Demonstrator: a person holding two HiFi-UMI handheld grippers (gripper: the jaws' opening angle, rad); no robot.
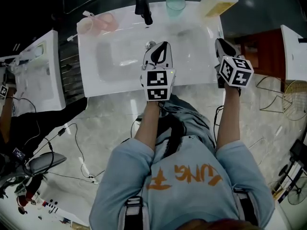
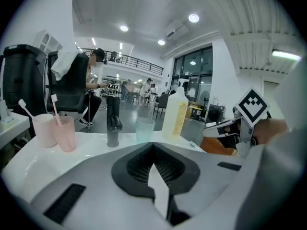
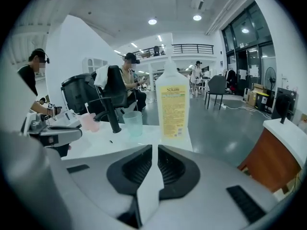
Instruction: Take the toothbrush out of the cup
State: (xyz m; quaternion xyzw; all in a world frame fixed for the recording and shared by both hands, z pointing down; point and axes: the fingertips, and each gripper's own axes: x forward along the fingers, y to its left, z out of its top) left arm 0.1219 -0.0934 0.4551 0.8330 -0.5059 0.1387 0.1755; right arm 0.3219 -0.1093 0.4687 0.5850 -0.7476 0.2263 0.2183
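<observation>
My left gripper [image 2: 153, 150] has its jaws pressed together with nothing between them, and it hangs over the near side of the white sink [image 1: 120, 61]. The toothbrush [image 2: 56, 111], pink-stemmed, stands leaning in a pink cup [image 2: 64, 134] well ahead of that gripper and off to its left, on the far rim of the sink. Just to the left of that cup is a second pink cup [image 2: 42, 131], the two touching or nearly so, with a white toothbrush [image 2: 26, 109] slanting out of it. From my head view I can pick out both cups [image 1: 106, 21] at the far left corner, but the brushes are too small there to tell apart with any confidence. Straight ahead of my left gripper is the black tap [image 2: 112, 121], then a pale green cup [image 2: 144, 129] just to its right, then a tall yellowish bottle [image 2: 175, 114] further right. My right gripper [image 3: 156, 150] is empty too, with its jaws closed to a thin pale line. It sits beside the sink's right edge and points at the bottle, with the green cup and tap ahead to its left. Both grippers are well apart from the pink cups.
</observation>
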